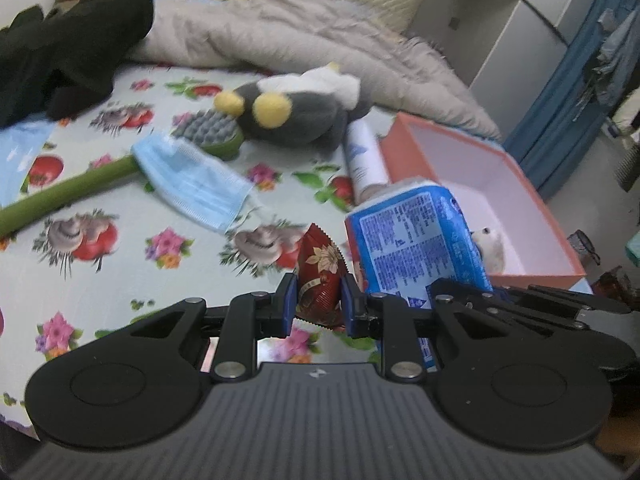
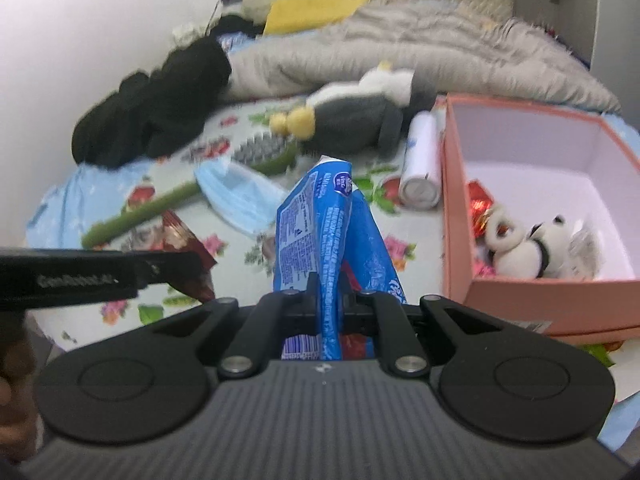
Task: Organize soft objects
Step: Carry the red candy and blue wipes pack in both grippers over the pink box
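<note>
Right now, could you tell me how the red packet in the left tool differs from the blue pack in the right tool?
The red packet is small, dark red with a gold flower and a serrated edge; the blue pack is far larger, blue and white with printed text. The left tool grips the red packet across its width, while the right tool pinches a thin fold of the blue pack. Both are soft, crinkly and held off the bed.
</note>
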{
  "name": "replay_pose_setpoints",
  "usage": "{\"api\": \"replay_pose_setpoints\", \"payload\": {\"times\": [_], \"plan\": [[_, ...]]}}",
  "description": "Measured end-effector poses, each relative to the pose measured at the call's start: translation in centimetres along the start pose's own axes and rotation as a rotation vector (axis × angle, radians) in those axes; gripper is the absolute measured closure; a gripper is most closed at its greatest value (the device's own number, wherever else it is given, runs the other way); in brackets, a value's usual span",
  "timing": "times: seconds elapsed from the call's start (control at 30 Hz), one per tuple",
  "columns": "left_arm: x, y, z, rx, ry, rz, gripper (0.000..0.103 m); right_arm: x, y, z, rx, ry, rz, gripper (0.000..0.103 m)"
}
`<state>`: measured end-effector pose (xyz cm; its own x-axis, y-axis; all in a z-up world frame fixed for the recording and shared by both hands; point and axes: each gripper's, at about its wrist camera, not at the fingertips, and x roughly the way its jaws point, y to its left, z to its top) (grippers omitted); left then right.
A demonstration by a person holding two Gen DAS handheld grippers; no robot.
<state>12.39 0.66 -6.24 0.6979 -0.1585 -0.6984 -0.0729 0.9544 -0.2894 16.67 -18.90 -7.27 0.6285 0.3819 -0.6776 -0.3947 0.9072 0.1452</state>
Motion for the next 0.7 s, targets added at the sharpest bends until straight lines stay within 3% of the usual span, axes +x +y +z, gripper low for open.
{"api": "replay_pose_setpoints", "payload": {"times": [0.23, 0.33, 0.7], "plan": [[-1.8, -2.4, 1.5, 0.048, -0.050, -0.048, 0.076, -3.9, -0.5, 1.5, 0.007, -0.103, -0.041, 0.093], [-2.0, -3.1, 1.9, 0.059, -0.050, -0.063, 0.076, -4.7, -1.3, 1.8, 0.002, -0.120, -0.100, 0.093], [-2.3, -8.6, 4.0, 0.132, -0.064, -0.172, 0.076, -9.9, -4.5, 2.8, 0.062, -0.242, -0.160, 0.093]]}}
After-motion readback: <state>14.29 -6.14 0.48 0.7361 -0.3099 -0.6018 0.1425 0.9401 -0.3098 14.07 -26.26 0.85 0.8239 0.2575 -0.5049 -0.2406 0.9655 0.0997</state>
